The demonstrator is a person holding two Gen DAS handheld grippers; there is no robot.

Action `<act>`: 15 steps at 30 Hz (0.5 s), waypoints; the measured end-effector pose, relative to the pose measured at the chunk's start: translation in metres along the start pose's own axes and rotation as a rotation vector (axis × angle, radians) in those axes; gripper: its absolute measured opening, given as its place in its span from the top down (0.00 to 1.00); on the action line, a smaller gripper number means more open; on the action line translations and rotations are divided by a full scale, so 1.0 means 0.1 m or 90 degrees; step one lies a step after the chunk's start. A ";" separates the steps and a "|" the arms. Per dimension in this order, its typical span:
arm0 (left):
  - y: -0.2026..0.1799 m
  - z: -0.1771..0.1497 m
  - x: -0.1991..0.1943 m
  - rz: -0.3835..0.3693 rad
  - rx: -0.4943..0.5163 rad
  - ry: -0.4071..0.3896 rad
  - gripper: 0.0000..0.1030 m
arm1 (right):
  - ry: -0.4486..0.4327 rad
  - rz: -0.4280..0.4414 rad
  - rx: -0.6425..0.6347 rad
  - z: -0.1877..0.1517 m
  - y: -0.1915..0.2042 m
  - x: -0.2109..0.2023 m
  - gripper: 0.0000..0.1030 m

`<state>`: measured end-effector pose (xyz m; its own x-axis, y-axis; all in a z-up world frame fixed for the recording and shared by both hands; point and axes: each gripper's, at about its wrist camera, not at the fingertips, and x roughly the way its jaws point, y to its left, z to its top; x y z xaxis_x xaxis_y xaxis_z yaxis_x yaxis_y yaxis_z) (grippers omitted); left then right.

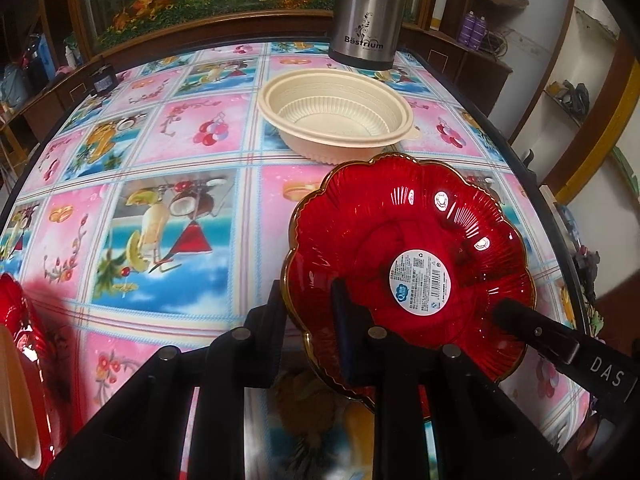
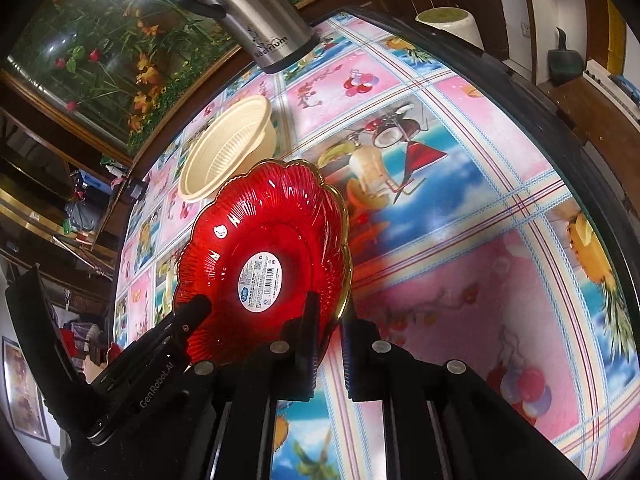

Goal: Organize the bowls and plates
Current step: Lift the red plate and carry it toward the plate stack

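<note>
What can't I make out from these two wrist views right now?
- Red plate near rim: left wrist view, hidden behind the left gripper fingers.
- Plate label text: both views, too small to read.
- Red object at the left edge: left wrist view, cut off and blurred.
- Steel flask top: left wrist view, cut off by the upper edge.
- Cream bowl near side: right wrist view, behind the plate.
</note>
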<state>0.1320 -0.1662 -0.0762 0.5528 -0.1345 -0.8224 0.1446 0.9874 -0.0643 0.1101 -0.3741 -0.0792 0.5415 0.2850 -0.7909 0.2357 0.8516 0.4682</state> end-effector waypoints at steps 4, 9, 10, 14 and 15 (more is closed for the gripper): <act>0.07 -0.06 -0.05 0.001 -0.004 -0.002 0.81 | 0.002 0.003 -0.006 -0.06 0.05 0.00 0.91; 0.16 -0.12 -0.13 0.000 -0.011 -0.006 0.81 | 0.001 0.005 -0.016 -0.13 0.15 -0.02 0.91; 0.19 -0.13 -0.15 0.000 -0.012 -0.007 0.81 | 0.001 0.005 -0.017 -0.15 0.17 -0.03 0.91; 0.27 -0.18 -0.21 -0.001 -0.020 -0.009 0.81 | -0.001 0.004 -0.029 -0.20 0.26 -0.04 0.91; 0.29 -0.18 -0.22 0.000 -0.021 -0.010 0.81 | -0.001 0.004 -0.031 -0.22 0.28 -0.05 0.91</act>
<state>0.1087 -0.1325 -0.0701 0.5660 -0.1363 -0.8130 0.1182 0.9895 -0.0836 0.0965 -0.3424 -0.0713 0.5447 0.2898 -0.7870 0.1932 0.8698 0.4540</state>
